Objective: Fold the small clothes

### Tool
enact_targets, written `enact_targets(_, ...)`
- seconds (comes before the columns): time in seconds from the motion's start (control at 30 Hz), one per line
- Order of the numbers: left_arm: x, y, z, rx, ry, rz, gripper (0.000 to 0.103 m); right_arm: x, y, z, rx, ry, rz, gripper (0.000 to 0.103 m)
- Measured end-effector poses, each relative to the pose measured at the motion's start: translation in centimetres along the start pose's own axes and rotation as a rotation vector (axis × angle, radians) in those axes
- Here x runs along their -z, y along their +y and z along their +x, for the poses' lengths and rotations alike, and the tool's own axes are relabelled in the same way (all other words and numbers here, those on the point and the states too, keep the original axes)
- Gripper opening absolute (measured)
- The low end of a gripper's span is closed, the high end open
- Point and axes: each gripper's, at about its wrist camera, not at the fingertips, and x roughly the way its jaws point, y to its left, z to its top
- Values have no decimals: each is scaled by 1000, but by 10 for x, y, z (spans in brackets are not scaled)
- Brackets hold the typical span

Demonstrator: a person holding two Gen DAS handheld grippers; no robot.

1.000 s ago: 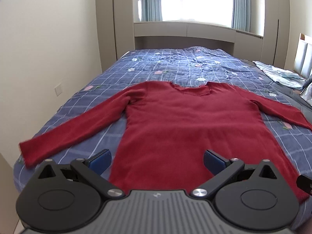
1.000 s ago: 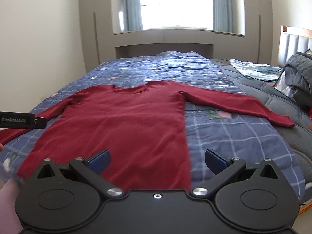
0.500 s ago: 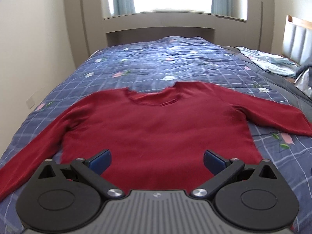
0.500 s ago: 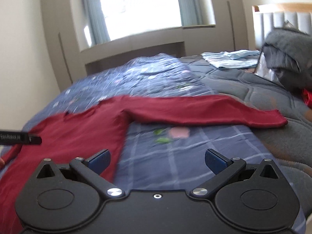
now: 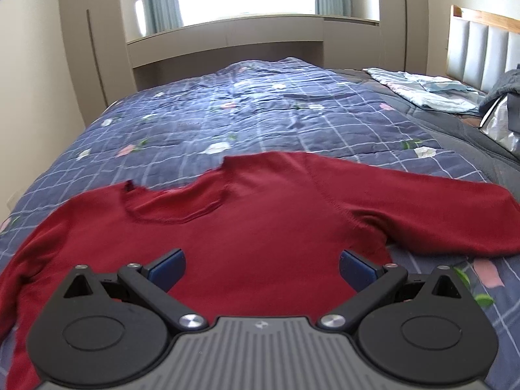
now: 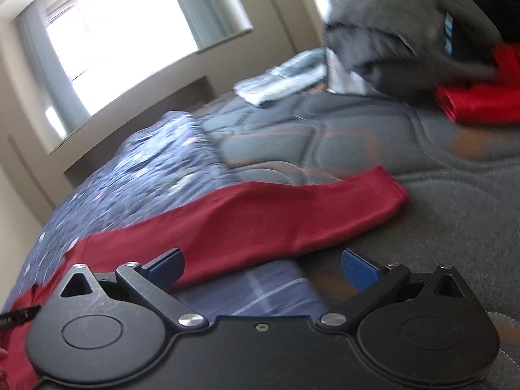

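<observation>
A red long-sleeved sweater lies flat and face up on the blue checked quilt, neckline away from me. My left gripper is open and empty, low over the sweater's chest. In the right wrist view the sweater's right sleeve stretches out to its cuff on the grey mattress pad. My right gripper is open and empty, tilted, just in front of the sleeve's middle.
A folded light blue cloth lies at the far right of the bed, and it shows in the right wrist view. A grey bundle and a folded red garment lie by the headboard. Walls and cupboards stand behind.
My left gripper moved forward over the sweater toward the neckline. My right gripper swung right and tilted, closing in on the right sleeve. Both stayed open.
</observation>
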Motion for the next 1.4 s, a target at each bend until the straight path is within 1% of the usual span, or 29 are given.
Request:
enact_targets(0.1,0,-8,14,3,8,9,103,0,-18,12,2,17,106,100)
enact_targets(0.17,4,-12,22,8,28,9,103,0,-28,17,2,25,170,94)
enact_targets(0.27,10,-16,31,7,59,18,103,-3,-41,21,4,-4,252,87)
enact_targets(0.33,13,-16,32,5,57,21,103,-8,-46,24,20,-20,283,84)
enact_targets(0.4,13,-16,32,5,55,22,103,-14,-51,30,50,-33,313,78)
enact_targets(0.47,13,-16,31,9,58,19,103,-19,-55,34,85,-43,352,63)
enact_targets(0.5,11,-16,30,12,63,18,103,-21,-58,37,107,-48,375,59)
enact_targets(0.53,10,-15,29,18,68,19,103,-24,-62,39,132,-52,402,46)
enact_targets(0.57,9,-14,29,23,74,20,103,-27,-65,42,157,-55,422,31)
enact_targets(0.6,8,-13,27,26,80,19,103,-29,-65,43,175,-56,424,23)
enact_targets(0.63,6,-12,26,25,84,18,103,-32,-64,45,189,-58,414,12)
enact_targets(0.7,2,-9,22,21,87,18,103,-41,-54,44,190,-75,351,8)
enact_targets(0.77,-3,-3,16,24,80,19,103,-52,-31,37,179,-113,238,7)
enact_targets(0.87,-10,12,4,37,61,10,103,-72,16,24,112,-177,71,7)
enact_targets(0.97,-18,40,-9,77,45,-51,103,-86,77,13,19,-233,-95,7)
enact_targets(1.0,-20,52,-14,88,40,-81,103,-89,103,10,-27,-247,-149,7)
enact_targets(1.07,-23,78,-23,100,31,-137,103,-91,141,6,-112,-250,-211,7)
enact_targets(1.1,-24,89,-27,102,24,-160,103,-91,166,5,-170,-243,-243,7)
enact_targets(1.17,-24,116,-37,101,4,-206,103,-86,206,4,-254,-235,-297,7)
enact_targets(1.2,-24,130,-42,96,-10,-230,103,-80,231,4,-305,-230,-333,7)
enact_targets(1.27,-22,159,-54,80,-35,-280,103,-67,271,3,-383,-216,-384,7)
enact_targets(1.3,-21,173,-59,71,-46,-304,103,-56,294,4,-430,-203,-412,7)
enact_targets(1.37,-17,203,-70,46,-69,-352,103,-35,327,7,-499,-173,-455,7)
enact_targets(1.4,-15,216,-74,31,-77,-371,103,-19,347,9,-535,-152,-488,7)
